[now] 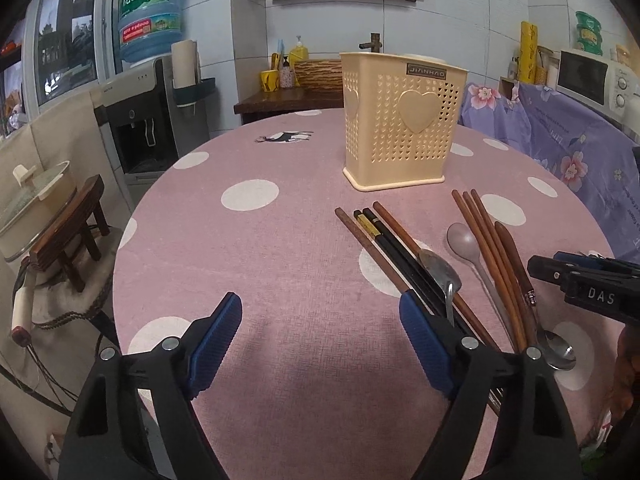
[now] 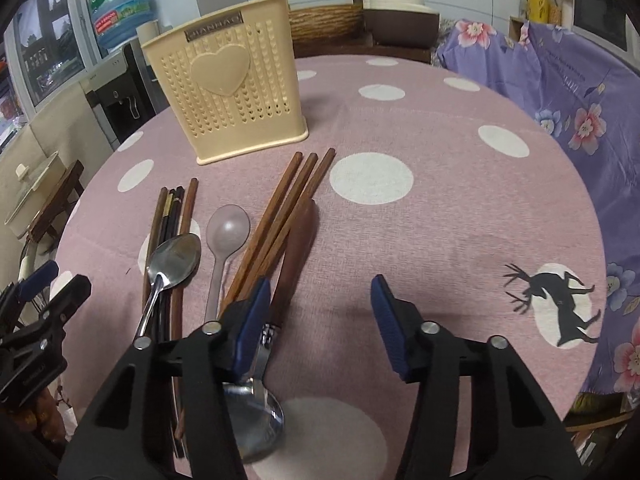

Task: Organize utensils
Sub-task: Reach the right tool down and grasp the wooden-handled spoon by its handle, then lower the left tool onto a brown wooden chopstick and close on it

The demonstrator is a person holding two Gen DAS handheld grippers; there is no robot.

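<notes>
A cream perforated utensil holder (image 1: 400,120) (image 2: 232,92) stands upright on the pink dotted tablecloth (image 1: 280,264) (image 2: 440,208). In front of it lie dark chopsticks (image 1: 384,248) (image 2: 172,216), a metal spoon (image 1: 440,272) (image 2: 176,256), a translucent plastic spoon (image 1: 464,240) (image 2: 226,228), brown chopsticks (image 1: 492,248) (image 2: 288,208) and a wooden-handled spoon (image 1: 556,352) (image 2: 300,248). My left gripper (image 1: 320,336) (image 2: 60,280) is open over bare cloth, its right finger by the dark chopsticks' near ends. My right gripper (image 2: 320,316) (image 1: 548,266) is open, its left finger beside the wooden handle, not pressing it.
A purple floral cloth (image 2: 560,92) drapes furniture at the table's right. A water dispenser (image 1: 136,128) and a small wooden stool (image 1: 76,236) stand off the table's left edge. A sink counter with cups (image 1: 280,92) is behind the table.
</notes>
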